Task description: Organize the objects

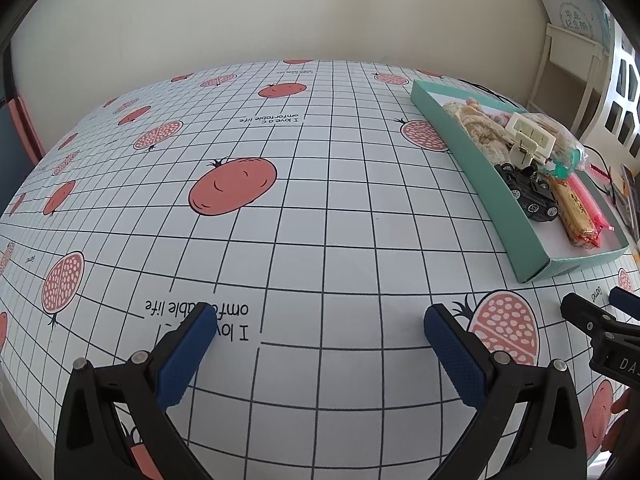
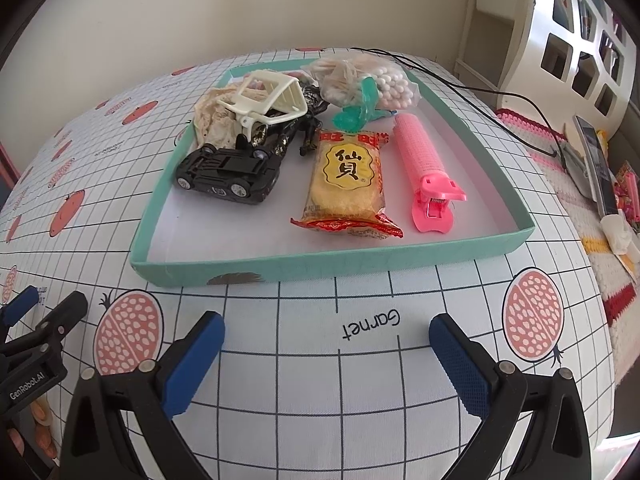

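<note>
**All the things sit in the box, both tongs empty**

The teal box holds the black toy car, snack pack, pink clip and bead bag. Sorting looks done or not yet begun.

The right tongs and left tongs are wide open, holding nothing.

Next, probably reach into the box.

The surface has a checked fruit cloth. A white shelf stands nearby.

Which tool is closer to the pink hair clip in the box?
The right tool. It sits open just outside the teal box's near wall, facing the pink hair clip. The left tool is open farther off, left of the box.
</note>
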Tool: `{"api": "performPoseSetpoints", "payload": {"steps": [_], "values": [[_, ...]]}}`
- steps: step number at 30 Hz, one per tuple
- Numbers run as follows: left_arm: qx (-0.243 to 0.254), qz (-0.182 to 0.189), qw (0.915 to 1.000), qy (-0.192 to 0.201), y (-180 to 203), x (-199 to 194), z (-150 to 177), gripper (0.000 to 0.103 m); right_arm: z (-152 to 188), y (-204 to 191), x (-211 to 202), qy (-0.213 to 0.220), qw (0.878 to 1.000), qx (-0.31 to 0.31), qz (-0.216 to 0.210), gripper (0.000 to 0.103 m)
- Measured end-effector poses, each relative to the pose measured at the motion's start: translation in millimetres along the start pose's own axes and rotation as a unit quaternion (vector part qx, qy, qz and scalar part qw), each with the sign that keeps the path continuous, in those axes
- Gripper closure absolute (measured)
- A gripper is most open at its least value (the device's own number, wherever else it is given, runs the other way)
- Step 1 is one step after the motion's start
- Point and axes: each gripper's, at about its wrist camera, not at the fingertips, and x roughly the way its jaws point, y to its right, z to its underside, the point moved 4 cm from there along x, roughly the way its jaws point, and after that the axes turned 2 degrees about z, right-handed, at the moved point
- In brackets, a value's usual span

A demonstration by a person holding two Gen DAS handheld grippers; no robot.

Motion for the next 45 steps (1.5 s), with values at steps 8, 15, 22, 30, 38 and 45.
{"api": "performPoseSetpoints", "payload": {"steps": [8, 15, 22, 30, 38, 45], "values": [[0.002, 0.001, 1.0, -0.001, -0.3, -0.3, 0.9, 0.0, -0.3, 0.0, 0.5, 0.0, 1.0, 0.0, 0.0, 0.0], [0.002, 0.001, 1.0, -0.003, -0.3, -0.5, 0.5, 0.0, -0.1, 1.1, 0.6, 0.001, 1.0, 0.0, -0.001, 0.0], [0.002, 0.001, 1.0, -0.003, -0.4, -0.5, 0.2, 0.0, -0.1, 2.9, 0.6, 0.001, 1.0, 0.0, -0.001, 0.0], [0.002, 0.001, 1.0, -0.003, -0.2, -0.5, 0.2, 0.0, -0.4, 1.7, 0.6, 0.001, 1.0, -0.001, -0.001, 0.0], [0.002, 0.001, 1.0, -0.002, -0.4, -0.4, 0.0, 0.0, -0.4, 1.3, 0.7, 0.001, 1.0, -0.001, -0.001, 0.0], [0.002, 0.001, 1.0, -0.002, -0.3, -0.6, -0.1, 0.0, -0.2, 1.1, 0.9, 0.001, 1.0, -0.001, -0.001, 0.0]]}}
